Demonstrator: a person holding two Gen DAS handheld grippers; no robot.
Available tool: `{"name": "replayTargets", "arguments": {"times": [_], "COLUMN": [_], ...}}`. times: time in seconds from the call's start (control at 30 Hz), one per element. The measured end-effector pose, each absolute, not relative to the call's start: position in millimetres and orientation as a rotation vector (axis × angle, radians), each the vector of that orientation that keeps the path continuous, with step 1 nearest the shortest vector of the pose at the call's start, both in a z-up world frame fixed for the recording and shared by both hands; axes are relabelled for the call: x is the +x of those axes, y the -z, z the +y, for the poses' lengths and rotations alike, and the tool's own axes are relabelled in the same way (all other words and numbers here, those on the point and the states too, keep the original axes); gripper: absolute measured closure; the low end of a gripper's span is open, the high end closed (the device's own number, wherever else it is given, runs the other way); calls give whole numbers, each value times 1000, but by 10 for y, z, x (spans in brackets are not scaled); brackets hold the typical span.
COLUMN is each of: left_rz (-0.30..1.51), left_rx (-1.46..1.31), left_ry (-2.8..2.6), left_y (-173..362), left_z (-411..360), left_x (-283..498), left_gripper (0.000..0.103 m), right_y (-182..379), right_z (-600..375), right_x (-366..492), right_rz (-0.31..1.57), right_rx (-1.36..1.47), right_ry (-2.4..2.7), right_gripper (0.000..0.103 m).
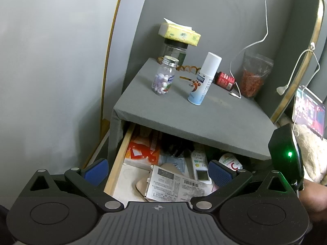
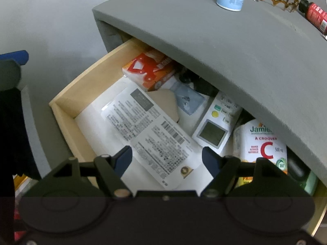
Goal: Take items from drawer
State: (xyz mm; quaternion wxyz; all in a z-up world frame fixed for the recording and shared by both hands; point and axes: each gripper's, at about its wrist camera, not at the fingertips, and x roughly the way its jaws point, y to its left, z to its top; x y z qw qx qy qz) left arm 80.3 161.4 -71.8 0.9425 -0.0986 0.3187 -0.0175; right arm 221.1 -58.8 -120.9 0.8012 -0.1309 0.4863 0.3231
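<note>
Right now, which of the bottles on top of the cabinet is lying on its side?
The small red-labelled bottle with the black cap; the pill jar and white spray bottle stand upright.

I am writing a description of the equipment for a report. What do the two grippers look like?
Both look alike. The left gripper and the right gripper each have black linkage arms with silver pivot pins, two round black discs at the base, and blue ribbed pads on the fingers. The left one has a grey ribbed centre plate bearing a small crosshair mark. A black box with a green light shows at its right.
</note>
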Motion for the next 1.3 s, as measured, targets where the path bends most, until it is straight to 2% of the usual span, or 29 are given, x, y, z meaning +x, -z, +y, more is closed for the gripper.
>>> {"name": "replayTargets", "arguments": {"times": [1.3], "left_rz": [638], "left_rx": [-264], "left_ry": [2], "left_y": [689], "left_z": [1740], "left_x": [845], "left_gripper": [0], "right_y": [1190], "right_z": [-712], "right_x": [2327], "right_rz": [1076], "right_rx": [-195], "right_ry": [-666], "right_gripper": [29]}}
